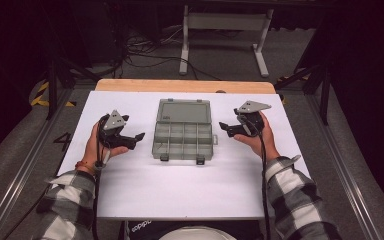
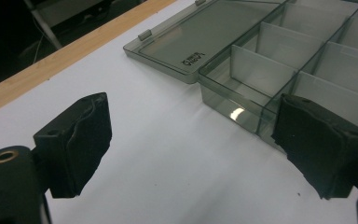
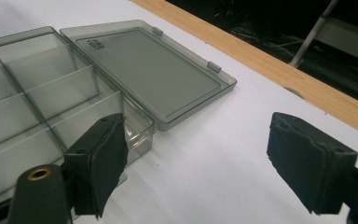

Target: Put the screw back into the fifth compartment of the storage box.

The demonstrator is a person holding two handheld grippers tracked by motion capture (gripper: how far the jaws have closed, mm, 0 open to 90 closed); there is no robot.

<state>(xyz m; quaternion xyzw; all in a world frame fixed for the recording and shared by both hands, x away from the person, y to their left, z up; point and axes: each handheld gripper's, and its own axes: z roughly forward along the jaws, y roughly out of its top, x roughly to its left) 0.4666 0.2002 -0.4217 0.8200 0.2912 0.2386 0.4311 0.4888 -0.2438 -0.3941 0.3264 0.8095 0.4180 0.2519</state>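
A white desk with a wooden strip along its far edge stands on grey floor in a dark room, cables and a white frame stand behind it. At its middle lies a smoky clear compartment box, its lid folded flat toward the far edge, with bare white surface on every side. A person in plaid sleeves rests a hand on each side of it, the left tool and right tool pointing inward, jaws wide and holding nothing.

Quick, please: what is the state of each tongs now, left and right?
Left tongs: open, holding nothing, beside the box.
Right tongs: open, holding nothing, beside the box.
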